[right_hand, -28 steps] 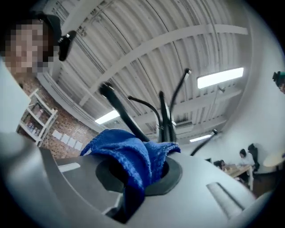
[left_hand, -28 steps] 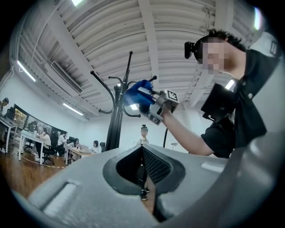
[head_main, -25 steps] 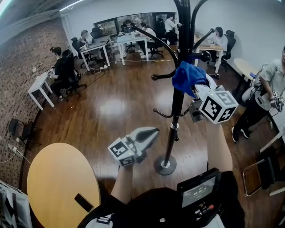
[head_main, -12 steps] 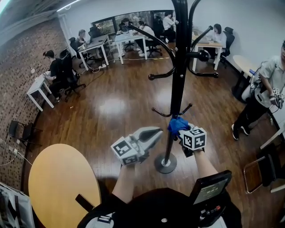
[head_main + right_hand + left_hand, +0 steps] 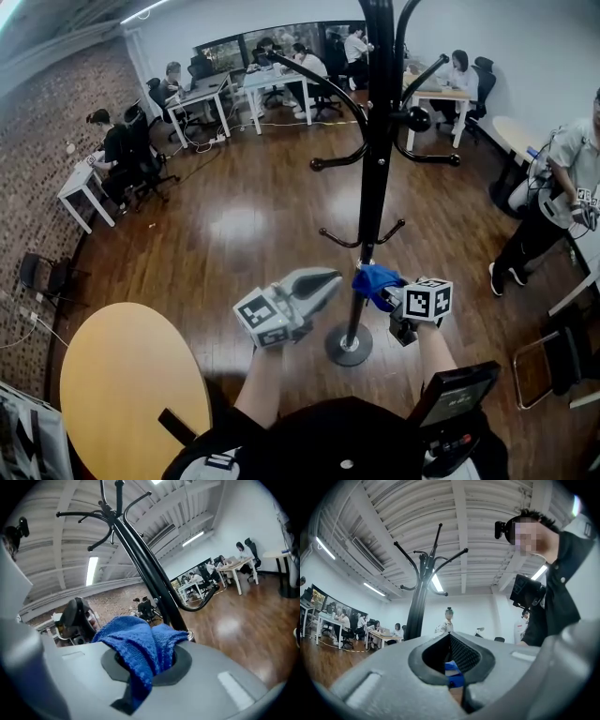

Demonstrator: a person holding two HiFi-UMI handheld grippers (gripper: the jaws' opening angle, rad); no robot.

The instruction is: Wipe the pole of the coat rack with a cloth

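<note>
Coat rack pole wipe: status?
Right gripper shut on blue cloth, cloth against the pole low down, above the base. Left gripper shut, empty, left of the pole. Nothing in the way.

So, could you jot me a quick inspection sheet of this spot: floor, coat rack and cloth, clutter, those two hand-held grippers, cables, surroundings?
Surface: dark wooden floor, glossy, with light glare.
Job's things: black coat rack pole upright on its round base; blue cloth against the lower pole.
Clutter: nothing seen round the base; a round table stands at lower left.
Grippers: right gripper shut on the cloth at the pole; left gripper has jaws together, holds nothing and is short of the pole.
Cables: some trail on the floor by the far desks.
Surroundings: brick wall on the left, people seated at the desks, a standing person at right.
</note>
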